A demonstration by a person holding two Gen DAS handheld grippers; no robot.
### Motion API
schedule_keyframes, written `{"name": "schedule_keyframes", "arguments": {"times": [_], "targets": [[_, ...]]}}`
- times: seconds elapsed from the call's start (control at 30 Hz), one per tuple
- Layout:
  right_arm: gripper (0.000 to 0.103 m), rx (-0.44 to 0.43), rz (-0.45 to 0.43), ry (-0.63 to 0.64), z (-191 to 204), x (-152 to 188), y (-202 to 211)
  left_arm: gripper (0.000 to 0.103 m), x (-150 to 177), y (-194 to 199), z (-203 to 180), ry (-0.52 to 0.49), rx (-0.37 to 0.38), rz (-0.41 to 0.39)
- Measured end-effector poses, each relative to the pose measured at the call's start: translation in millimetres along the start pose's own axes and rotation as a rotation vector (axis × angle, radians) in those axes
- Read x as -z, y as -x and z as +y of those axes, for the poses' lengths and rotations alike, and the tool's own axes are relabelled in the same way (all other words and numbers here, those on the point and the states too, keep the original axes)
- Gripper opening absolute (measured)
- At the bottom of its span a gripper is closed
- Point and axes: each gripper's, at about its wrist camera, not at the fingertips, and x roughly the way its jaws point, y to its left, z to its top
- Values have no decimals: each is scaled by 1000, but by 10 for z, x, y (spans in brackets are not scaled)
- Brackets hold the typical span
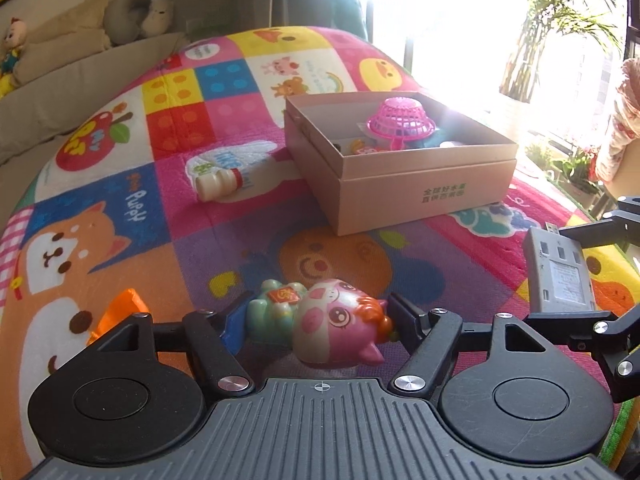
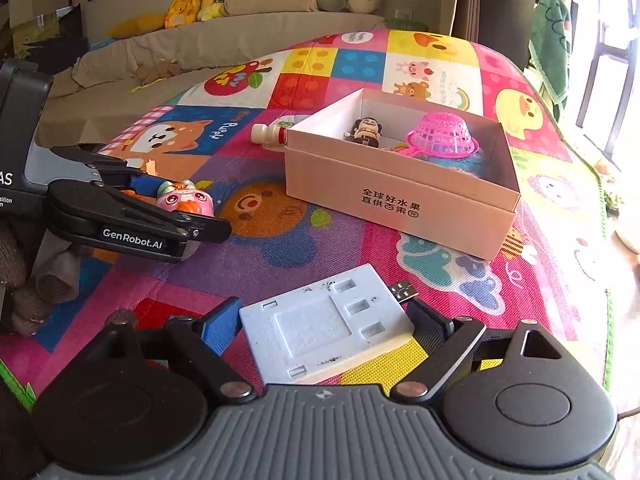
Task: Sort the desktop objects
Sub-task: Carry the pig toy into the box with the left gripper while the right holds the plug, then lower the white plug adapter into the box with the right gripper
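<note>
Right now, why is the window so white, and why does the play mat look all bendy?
Left wrist view: sunlight through the window overexposes it, washing glare across the box. Right wrist view: glare stays at the right edge, so the box reads clearly. Both views: the fisheye lens bulges the flat mat.

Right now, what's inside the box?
Inside the box sit a pink basket upside down on something blue, and a small dark figure. Another little toy peeks out; the basket hides the rest.
</note>
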Motion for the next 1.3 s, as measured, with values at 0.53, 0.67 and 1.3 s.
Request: {"name": "schedule_keyframes", "arguments": {"times": [0.53, 0.67, 1.3], "targets": [[89, 163, -286, 17, -398, -805, 618, 76, -738, 225, -19, -29, 30, -211], [89, 131, -225, 2, -462, -680, 447, 76, -1010, -45, -78, -39, 54, -219], [89, 148, -170, 102, -564, -1100, -213, 97, -54, 67, -71, -38, 73, -52]]}}
